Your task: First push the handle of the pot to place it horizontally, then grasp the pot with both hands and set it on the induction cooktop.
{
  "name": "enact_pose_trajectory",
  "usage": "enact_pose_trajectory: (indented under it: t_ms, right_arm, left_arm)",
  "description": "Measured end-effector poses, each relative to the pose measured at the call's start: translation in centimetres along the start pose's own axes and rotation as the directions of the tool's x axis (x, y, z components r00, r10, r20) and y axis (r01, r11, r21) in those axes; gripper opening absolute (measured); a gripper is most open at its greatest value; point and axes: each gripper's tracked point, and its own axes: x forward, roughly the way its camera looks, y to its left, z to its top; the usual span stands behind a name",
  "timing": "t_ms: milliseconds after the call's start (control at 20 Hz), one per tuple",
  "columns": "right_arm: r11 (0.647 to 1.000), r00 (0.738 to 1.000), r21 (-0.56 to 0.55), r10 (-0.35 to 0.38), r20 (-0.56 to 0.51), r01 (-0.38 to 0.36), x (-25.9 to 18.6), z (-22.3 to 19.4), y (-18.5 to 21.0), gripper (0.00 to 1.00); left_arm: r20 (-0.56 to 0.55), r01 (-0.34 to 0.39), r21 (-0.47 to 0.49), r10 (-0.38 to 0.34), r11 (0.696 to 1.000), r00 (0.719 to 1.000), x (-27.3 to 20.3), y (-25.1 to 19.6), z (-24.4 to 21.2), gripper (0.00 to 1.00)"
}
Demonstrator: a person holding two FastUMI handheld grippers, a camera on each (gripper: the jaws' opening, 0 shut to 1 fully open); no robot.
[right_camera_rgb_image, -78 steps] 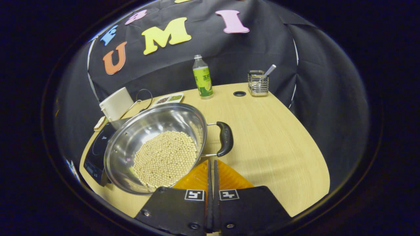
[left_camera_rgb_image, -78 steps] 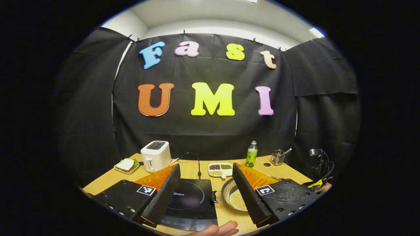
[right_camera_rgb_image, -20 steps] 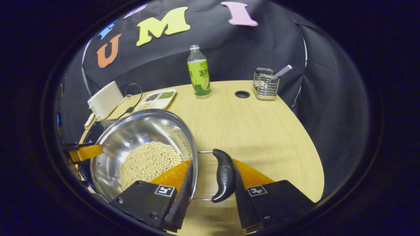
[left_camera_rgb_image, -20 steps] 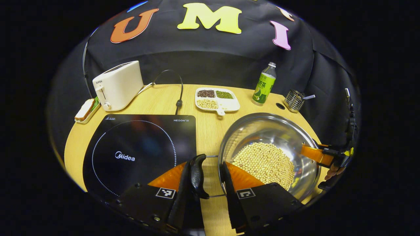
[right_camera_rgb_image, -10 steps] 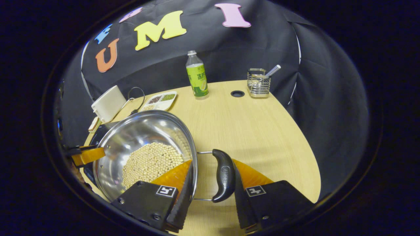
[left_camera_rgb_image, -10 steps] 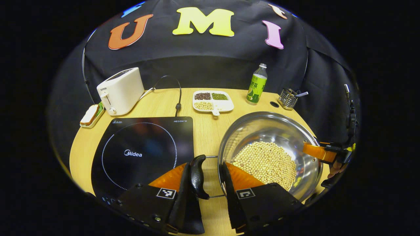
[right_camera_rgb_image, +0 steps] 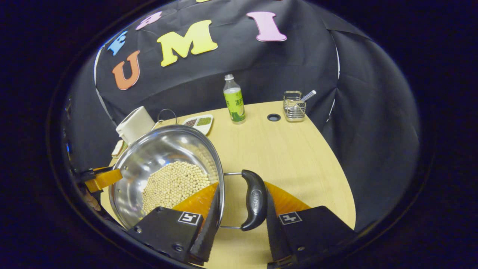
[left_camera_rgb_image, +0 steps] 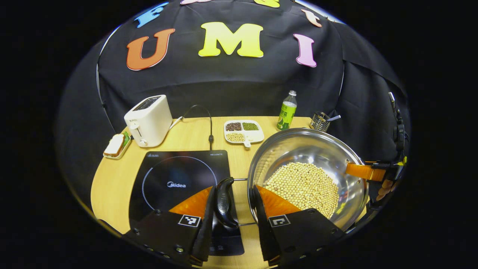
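Note:
A steel pot (left_camera_rgb_image: 298,145) holding soybeans (left_camera_rgb_image: 302,183) hangs in the air between my two grippers. In the left gripper view, my left gripper (left_camera_rgb_image: 234,190) is shut on the pot's black left handle (left_camera_rgb_image: 223,201), one finger inside the rim and one outside the handle. My right gripper (right_camera_rgb_image: 242,186) clamps the black right handle (right_camera_rgb_image: 254,203) the same way in the right gripper view, beside the pot (right_camera_rgb_image: 160,149). The black induction cooktop (left_camera_rgb_image: 179,175) lies left of the pot, and the left handle hangs over its right edge.
On the wooden table (right_camera_rgb_image: 283,157) stand a white toaster (left_camera_rgb_image: 149,119), a sandwich plate (left_camera_rgb_image: 116,145), a divided dish of beans (left_camera_rgb_image: 242,130), a green bottle (left_camera_rgb_image: 286,111) and a wire holder (left_camera_rgb_image: 320,121). A cable (left_camera_rgb_image: 209,123) runs behind the cooktop.
Both grippers closed on the pot's handles and have risen with it. The pot has left the table and shifted left, so its left handle now overlaps the cooktop's edge.

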Motion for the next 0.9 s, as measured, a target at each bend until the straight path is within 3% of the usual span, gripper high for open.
enact_pose_trajectory:
  t_ms: [400, 900]
  right_arm:
    - [1.000, 0.999, -0.020, 0.003, 0.044, -0.002, -3.4, 3.2, 6.6, 0.60]
    - [0.997, 0.998, -0.063, 0.053, 0.046, -0.050, -2.0, 5.9, 15.4, 0.61]
  left_arm:
    - [0.053, 0.006, 0.000, -0.006, 1.000, 0.999, -4.0, 5.4, 3.8, 0.51]
    - [0.089, -0.051, -0.039, 0.054, 0.998, 0.995, -6.2, 13.4, 6.2, 0.51]
